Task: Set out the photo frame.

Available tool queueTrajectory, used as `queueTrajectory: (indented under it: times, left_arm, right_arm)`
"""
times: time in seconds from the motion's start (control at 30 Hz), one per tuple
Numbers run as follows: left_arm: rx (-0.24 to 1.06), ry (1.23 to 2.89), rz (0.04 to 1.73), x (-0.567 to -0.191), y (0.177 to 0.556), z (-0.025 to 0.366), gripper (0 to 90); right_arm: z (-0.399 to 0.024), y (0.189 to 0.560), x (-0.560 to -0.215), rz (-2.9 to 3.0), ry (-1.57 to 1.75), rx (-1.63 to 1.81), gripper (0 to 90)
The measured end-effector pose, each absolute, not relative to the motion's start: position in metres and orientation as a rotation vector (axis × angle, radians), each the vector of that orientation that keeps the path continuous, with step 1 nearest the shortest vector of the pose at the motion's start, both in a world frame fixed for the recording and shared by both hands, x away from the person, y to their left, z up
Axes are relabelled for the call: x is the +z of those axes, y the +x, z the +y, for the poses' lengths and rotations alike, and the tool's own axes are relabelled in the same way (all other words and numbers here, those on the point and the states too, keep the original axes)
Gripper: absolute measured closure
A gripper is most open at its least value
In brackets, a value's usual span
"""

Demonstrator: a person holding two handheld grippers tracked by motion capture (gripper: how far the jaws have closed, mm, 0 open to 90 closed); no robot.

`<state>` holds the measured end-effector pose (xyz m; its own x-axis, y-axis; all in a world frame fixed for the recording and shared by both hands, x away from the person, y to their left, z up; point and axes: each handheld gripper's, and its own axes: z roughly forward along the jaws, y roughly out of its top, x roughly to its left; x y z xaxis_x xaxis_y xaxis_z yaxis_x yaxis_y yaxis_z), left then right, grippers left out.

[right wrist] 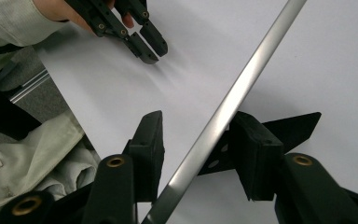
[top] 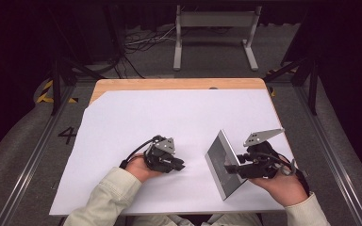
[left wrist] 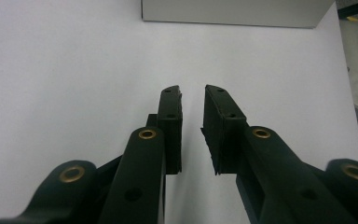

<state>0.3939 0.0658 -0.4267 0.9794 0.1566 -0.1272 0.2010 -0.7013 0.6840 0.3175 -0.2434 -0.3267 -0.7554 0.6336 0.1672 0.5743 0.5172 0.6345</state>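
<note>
A thin grey metal plate (top: 221,162) stands tilted on one edge on the white sheet (top: 169,117) at the front right. My right gripper (top: 228,168) reaches around it from the right. In the right gripper view the plate's bright edge (right wrist: 242,79) runs slantwise between the jaws; it lies against one pad (right wrist: 254,149), while a gap shows at the other. My left gripper (top: 181,165) rests low on the sheet to the plate's left, its jaws (left wrist: 192,91) a little apart with nothing between them. The plate's face (left wrist: 228,11) stands ahead of it.
The white sheet covers most of a wooden table (top: 169,84); its front edge lies just below both hands. A pale metal stand (top: 214,28) and cables sit on the floor beyond the table. The person's pale sleeves (top: 103,197) come in at the bottom.
</note>
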Motion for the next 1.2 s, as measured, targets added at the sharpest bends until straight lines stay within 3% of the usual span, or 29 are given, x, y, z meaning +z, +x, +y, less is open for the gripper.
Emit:
queueTrajectory:
  times: [0.63, 0.77, 1.2]
  left_arm:
    - [-0.084, 2.363, 0.259, -0.4285, 0.3944, 0.0666, 76.9]
    - [-0.085, 2.361, 0.265, -0.4286, 0.3943, 0.0677, 76.9]
    - [-0.078, 2.345, 0.296, -0.4278, 0.3943, 0.0738, 76.7]
  right_arm:
    - [-0.2492, 0.3221, -0.3216, 2.628, 1.101, 0.992, 73.4]
    - [-0.2502, 0.3231, -0.3210, 2.617, 1.098, 0.967, 80.3]
    - [-0.2460, 0.3241, -0.3174, 2.627, 1.040, 0.972, 84.2]
